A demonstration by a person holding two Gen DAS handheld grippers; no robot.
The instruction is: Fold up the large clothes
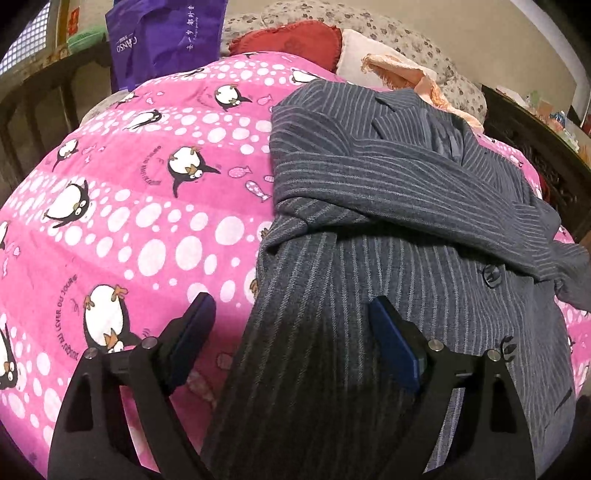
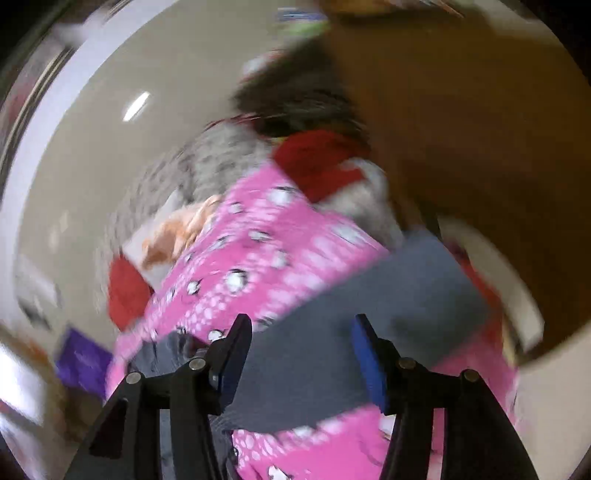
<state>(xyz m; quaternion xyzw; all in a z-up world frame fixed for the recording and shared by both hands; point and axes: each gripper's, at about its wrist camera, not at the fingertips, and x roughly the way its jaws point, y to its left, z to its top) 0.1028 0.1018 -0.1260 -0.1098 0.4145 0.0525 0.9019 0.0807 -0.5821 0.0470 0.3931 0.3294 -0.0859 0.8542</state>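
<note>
A grey pinstriped jacket (image 1: 388, 206) lies on a pink penguin-print quilt (image 1: 129, 206), one sleeve folded across its chest. My left gripper (image 1: 291, 310) is open just above the jacket's lower left edge, its jaws wide apart and holding nothing. The right wrist view is blurred by motion. There my right gripper (image 2: 301, 328) is open above a grey part of the jacket (image 2: 369, 306) on the quilt (image 2: 258, 251), with nothing between its jaws.
A red cushion (image 1: 291, 37), a pale spotted pillow (image 1: 369, 22) and peach cloth (image 1: 402, 74) lie at the head of the bed. A purple bag (image 1: 166, 37) hangs at the back left. Dark furniture (image 1: 535, 147) stands on the right.
</note>
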